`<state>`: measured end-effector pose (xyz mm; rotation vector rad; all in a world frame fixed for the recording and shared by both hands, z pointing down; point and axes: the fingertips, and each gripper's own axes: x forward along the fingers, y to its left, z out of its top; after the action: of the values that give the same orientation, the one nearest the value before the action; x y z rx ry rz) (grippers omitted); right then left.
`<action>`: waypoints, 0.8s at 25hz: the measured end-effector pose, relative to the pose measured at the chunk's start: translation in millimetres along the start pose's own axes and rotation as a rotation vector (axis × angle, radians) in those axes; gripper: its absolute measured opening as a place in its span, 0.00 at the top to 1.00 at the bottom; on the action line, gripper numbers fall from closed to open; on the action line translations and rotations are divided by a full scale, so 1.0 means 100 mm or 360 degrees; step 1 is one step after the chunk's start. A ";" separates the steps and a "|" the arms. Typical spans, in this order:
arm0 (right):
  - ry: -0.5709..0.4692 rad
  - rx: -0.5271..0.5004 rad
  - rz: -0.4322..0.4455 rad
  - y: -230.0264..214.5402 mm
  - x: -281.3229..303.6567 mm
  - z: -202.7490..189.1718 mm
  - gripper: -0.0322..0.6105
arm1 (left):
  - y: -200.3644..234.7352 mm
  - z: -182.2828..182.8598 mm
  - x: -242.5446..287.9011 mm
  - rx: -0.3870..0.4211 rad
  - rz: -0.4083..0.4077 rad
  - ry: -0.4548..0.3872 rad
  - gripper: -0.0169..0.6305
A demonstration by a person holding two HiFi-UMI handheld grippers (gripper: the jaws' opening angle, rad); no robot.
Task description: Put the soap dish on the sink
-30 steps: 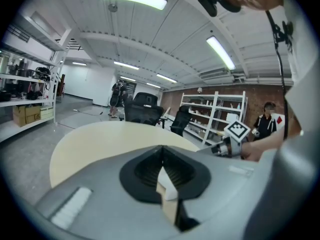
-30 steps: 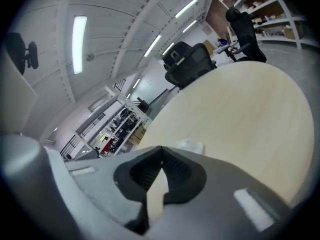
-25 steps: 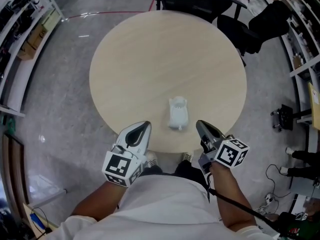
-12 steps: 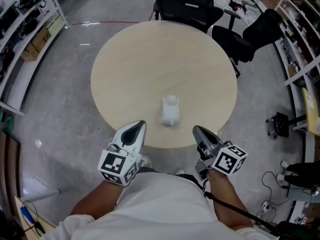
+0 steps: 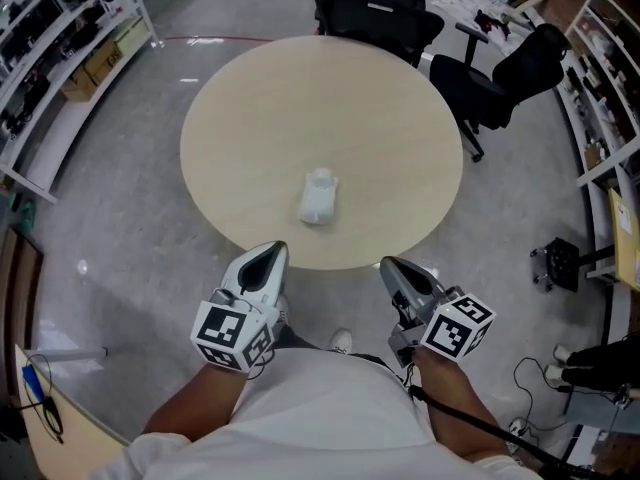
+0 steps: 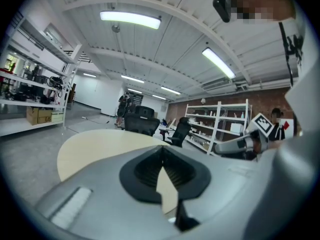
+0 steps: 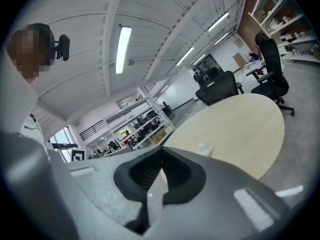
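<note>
Head view: round bench point(image 5: 250, 98) ahead; both tongs held short of its near edge, over the floor.
Soap dish point(image 5: 318, 197): white, alone on the bench's near half; no sink in sight.
Long axis: runs away from the person, far end leaning slightly right.
Left tongs point(image 5: 273, 252): pressed together, empty; dish ahead and to the right, the nearer pair.
Right tongs point(image 5: 391, 265): pressed together, empty; dish ahead-left, farther off.
</note>
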<state>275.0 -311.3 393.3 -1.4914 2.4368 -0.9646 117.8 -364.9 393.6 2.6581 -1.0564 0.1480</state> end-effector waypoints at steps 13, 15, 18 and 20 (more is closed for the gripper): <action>0.0066 -0.0056 0.0132 0.01 -0.28 -0.13 0.95 | -0.05 -0.14 -0.49 0.0032 0.0280 0.0014 0.97; 0.0049 -0.0064 0.0127 0.05 -0.25 -0.12 0.95 | 0.01 -0.08 -0.46 0.0043 0.0266 0.0011 0.97; 0.0036 -0.0051 0.0098 0.07 -0.16 -0.15 0.95 | 0.09 0.00 -0.37 0.0063 0.0206 0.0026 0.97; 0.0026 -0.0045 0.0064 0.09 -0.10 -0.17 0.95 | 0.14 0.05 -0.33 0.0080 0.0160 0.0040 0.97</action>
<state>266.6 -292.4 399.7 -1.4428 2.4920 -0.9421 84.4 -354.3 385.9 2.6403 -1.1937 0.2307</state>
